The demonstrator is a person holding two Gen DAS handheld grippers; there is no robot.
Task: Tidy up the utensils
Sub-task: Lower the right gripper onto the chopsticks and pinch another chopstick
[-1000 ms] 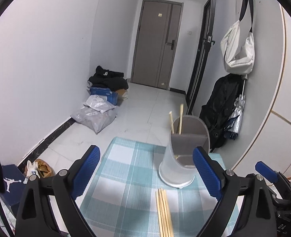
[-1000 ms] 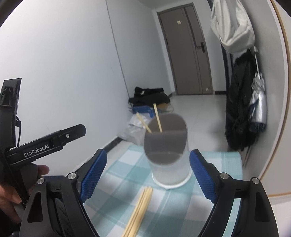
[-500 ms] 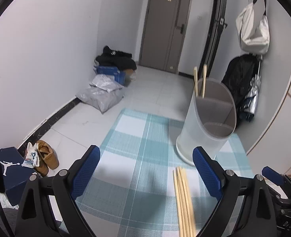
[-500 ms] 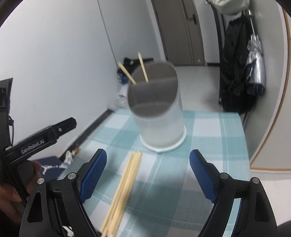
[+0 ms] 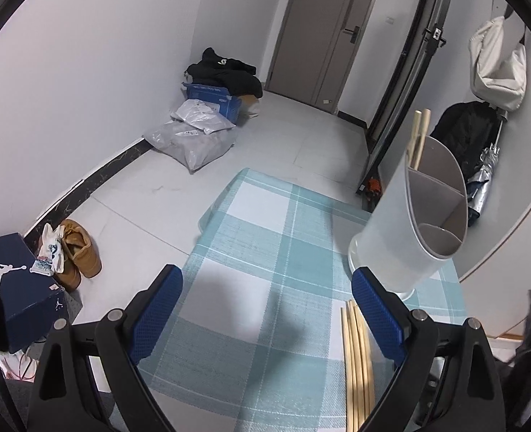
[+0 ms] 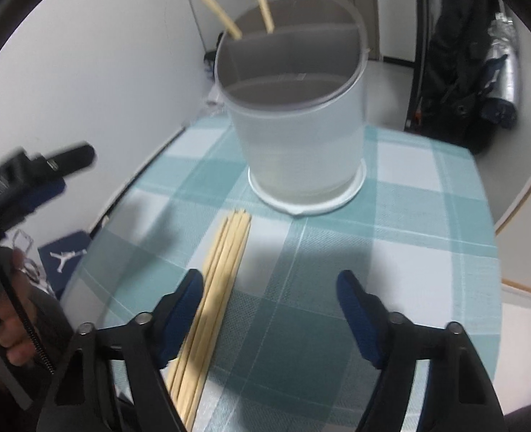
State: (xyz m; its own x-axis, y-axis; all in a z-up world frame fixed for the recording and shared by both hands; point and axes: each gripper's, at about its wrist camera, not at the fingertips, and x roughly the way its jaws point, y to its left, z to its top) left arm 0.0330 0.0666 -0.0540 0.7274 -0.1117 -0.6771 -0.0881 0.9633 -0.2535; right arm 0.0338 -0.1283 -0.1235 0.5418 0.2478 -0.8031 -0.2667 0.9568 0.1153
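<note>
A frosted white utensil holder (image 6: 301,133) with grey dividers stands on the teal checked tablecloth (image 6: 391,237); two wooden chopsticks (image 6: 262,3) stick up from its far compartment. It also shows at the right of the left wrist view (image 5: 420,216). A bundle of several loose chopsticks (image 6: 215,288) lies flat on the cloth in front of the holder, also in the left wrist view (image 5: 357,356). My right gripper (image 6: 269,306) is open and empty, low over the cloth, its left finger beside the bundle. My left gripper (image 5: 265,309) is open and empty, the bundle by its right finger.
The table edge drops to a tiled floor (image 5: 283,136). On the floor are a blue shoe box (image 5: 9,280), brown shoes (image 5: 78,248), grey parcel bags (image 5: 193,136) and a blue crate (image 5: 211,99). A black backpack (image 6: 460,54) leans against the right wall.
Both grippers have tilted downward and moved closer to the table. The holder and the loose chopsticks now appear larger and nearer. Both grippers stay open.
</note>
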